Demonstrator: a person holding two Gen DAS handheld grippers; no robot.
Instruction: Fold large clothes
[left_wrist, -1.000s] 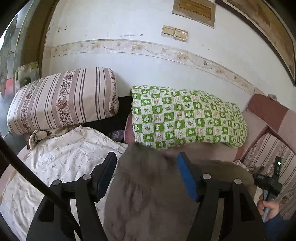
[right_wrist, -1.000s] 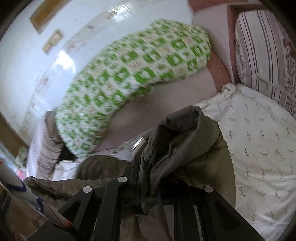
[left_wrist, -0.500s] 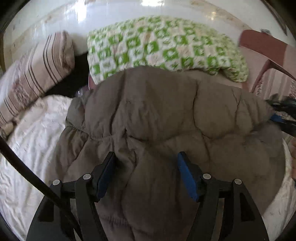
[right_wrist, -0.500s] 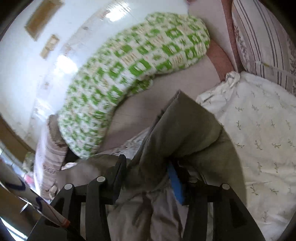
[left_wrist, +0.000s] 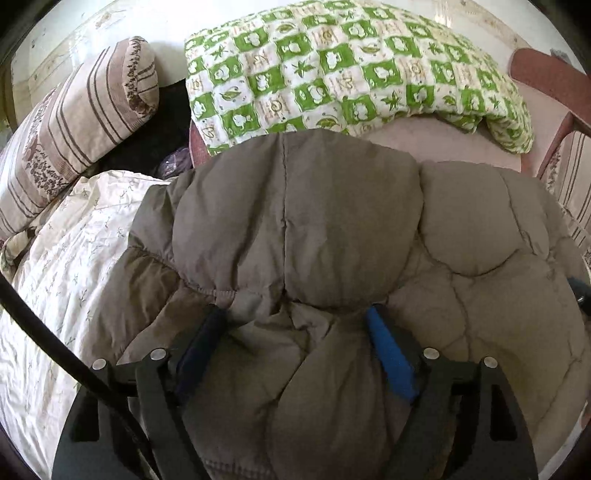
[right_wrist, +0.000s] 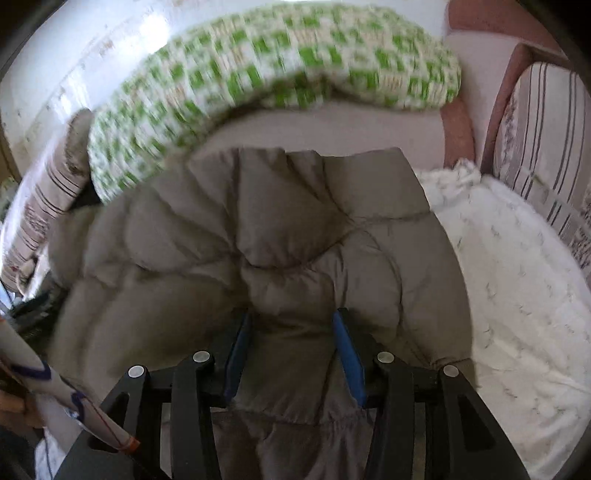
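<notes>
wall (left_wrist: 55, 48): white, floral border | bed sheet (left_wrist: 55, 277): cream | striped pillow (left_wrist: 74, 122) | green-checked quilt (left_wrist: 351, 70)

No legible text, label, brand, number or sign appears in either view. The green-and-white checked quilt (left_wrist: 354, 70), lying behind the quilted jacket (left_wrist: 295, 229), carries small leaf and fruit motifs and some character-like marks in its pale squares, too small and distorted to read. In the right wrist view the quilt is blurred.

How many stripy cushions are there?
2. One stripy cushion lies at the left, beside the green checked quilt. Another stripy cushion stands at the right, past the white sheet. More may be hidden.
</notes>
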